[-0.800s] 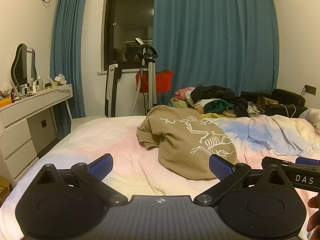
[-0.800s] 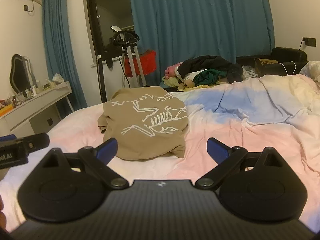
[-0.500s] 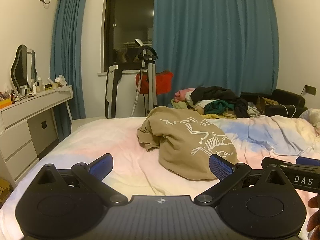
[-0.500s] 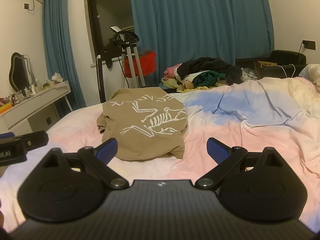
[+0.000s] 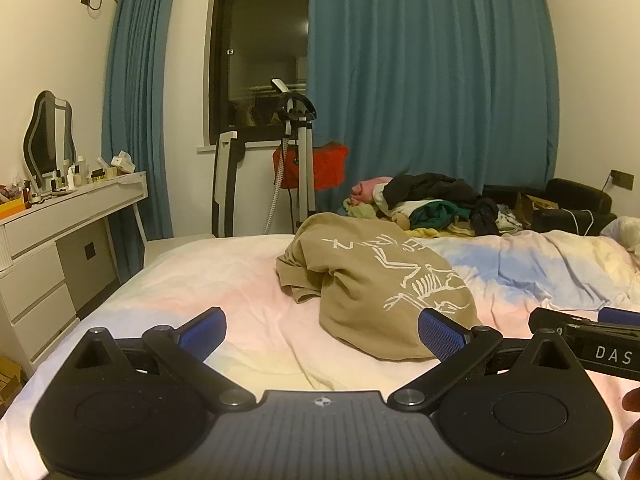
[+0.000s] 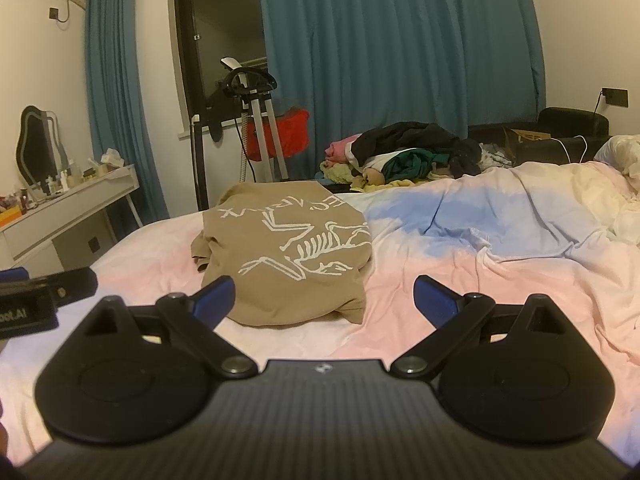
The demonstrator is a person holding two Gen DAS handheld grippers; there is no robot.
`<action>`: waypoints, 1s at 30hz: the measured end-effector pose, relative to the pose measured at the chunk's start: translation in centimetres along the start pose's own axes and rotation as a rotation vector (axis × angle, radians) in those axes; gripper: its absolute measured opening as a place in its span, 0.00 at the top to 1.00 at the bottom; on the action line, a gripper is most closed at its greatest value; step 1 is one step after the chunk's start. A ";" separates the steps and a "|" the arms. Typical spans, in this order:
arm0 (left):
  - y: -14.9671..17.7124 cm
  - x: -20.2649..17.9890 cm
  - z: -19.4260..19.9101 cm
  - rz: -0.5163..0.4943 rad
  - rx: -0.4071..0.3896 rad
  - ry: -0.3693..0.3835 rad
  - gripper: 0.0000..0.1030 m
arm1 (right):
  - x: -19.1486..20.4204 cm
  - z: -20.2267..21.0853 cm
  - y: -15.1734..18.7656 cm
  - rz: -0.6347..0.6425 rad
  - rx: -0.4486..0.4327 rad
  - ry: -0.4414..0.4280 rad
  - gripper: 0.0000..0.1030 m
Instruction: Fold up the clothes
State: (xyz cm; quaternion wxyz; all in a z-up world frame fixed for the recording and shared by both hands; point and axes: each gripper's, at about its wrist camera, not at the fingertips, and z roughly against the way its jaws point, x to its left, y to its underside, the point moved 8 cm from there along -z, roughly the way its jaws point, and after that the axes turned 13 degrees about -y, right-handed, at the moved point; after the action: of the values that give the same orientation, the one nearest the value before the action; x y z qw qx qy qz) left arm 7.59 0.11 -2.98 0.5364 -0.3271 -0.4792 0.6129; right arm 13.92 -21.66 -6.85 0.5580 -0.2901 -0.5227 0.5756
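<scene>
Grippers hover wide apart, left gripper point(image 5: 322, 330) and right gripper point(image 6: 324, 294) both empty, over the tan shirt point(image 6: 288, 256) crumpled on the bed point(image 6: 500, 280). Best bet: pinch two edge corners (not the bunched middle) and spread it flat.

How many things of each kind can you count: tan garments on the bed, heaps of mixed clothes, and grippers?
Tan garment: 1
Heap of mixed clothes: 1
Grippers: 2, the left gripper and the right gripper
Total: 4
</scene>
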 end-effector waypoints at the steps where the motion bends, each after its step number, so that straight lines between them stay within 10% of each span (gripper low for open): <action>1: 0.0 0.0 0.0 0.000 0.001 0.002 0.00 | 0.1 0.0 0.1 0.002 -0.001 0.001 0.05; 23: 0.3 -0.2 0.0 0.006 -0.003 0.027 0.00 | 0.1 0.0 0.9 -0.001 0.006 0.012 0.05; 30: 0.3 1.2 -0.9 0.033 0.029 0.003 0.00 | -2.6 -3.1 3.1 -0.085 0.128 0.047 0.06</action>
State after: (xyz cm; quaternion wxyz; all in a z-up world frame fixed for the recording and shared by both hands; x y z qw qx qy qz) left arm 8.04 1.46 -3.39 0.5316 -0.3282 -0.4640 0.6281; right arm 16.26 -22.74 -11.24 0.6115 -0.2447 -0.4833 0.5767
